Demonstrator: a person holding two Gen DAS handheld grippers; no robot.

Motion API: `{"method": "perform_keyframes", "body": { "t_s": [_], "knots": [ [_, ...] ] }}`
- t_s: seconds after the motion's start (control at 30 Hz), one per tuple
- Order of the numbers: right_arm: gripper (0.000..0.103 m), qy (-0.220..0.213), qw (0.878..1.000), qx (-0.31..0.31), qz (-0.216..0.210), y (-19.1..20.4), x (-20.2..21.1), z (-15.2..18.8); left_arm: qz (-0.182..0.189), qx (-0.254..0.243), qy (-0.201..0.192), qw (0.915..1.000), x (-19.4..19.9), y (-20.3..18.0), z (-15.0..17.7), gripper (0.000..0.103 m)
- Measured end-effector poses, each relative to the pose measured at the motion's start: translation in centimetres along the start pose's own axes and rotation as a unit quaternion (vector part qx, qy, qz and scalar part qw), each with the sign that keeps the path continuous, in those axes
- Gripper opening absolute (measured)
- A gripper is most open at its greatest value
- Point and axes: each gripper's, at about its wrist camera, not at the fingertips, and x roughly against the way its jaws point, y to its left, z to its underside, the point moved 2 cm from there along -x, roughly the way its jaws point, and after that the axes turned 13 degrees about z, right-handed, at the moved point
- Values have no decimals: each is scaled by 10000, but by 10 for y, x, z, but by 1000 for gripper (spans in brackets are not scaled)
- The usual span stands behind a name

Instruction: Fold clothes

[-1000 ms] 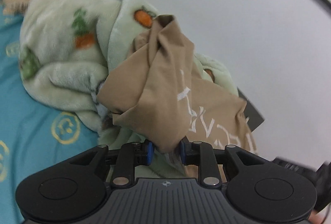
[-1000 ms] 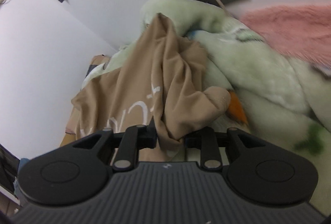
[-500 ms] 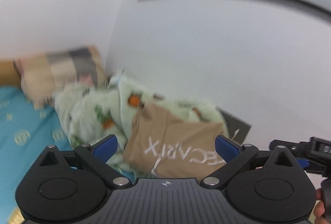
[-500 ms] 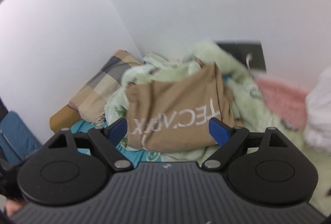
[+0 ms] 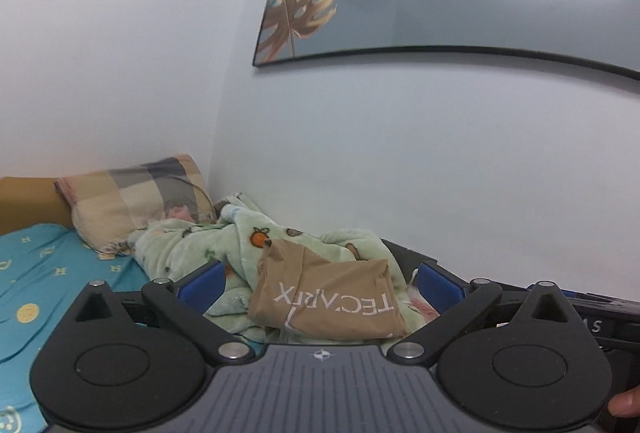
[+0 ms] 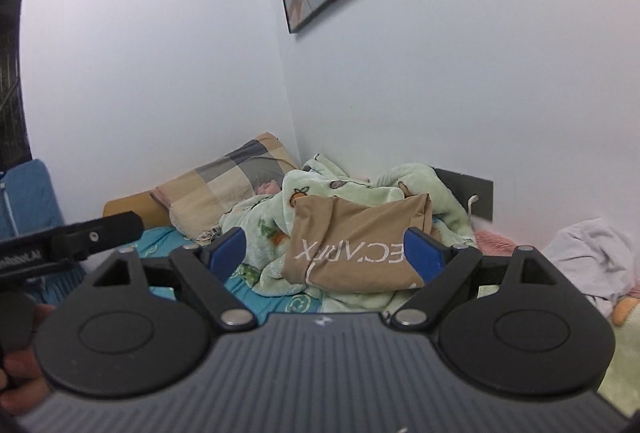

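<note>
Colours around your tan shirt

Your shirt is tan with white lettering; under it a pale green blanket printed with orange fruit, beside that a beige-and-grey checked pillow, below it a turquoise bedsheet with yellow marks.

The teal-sheeted bed carries a checked pillow and green fleece blanket.
</note>
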Motion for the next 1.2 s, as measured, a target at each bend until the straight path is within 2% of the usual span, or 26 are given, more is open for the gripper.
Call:
{"method": "perform_keyframes", "body": {
  "t_s": [0.23,0.37,0.67,1.2],
  "knots": [
    [88,-304,9993,186,65,15,37,25,-329,19,-315,9990,51,-9,20,103],
    [88,-367,9989,269,85,24,41,36,-380,-193,-283,9987,62,-15,27,103],
    [88,-218,9991,283,214,28,33,52,-387,-241,-129,9989,57,-12,47,103],
    [88,-178,9990,274,298,26,32,57,-460,-222,1,9987,53,-10,50,103]
  ]
}}
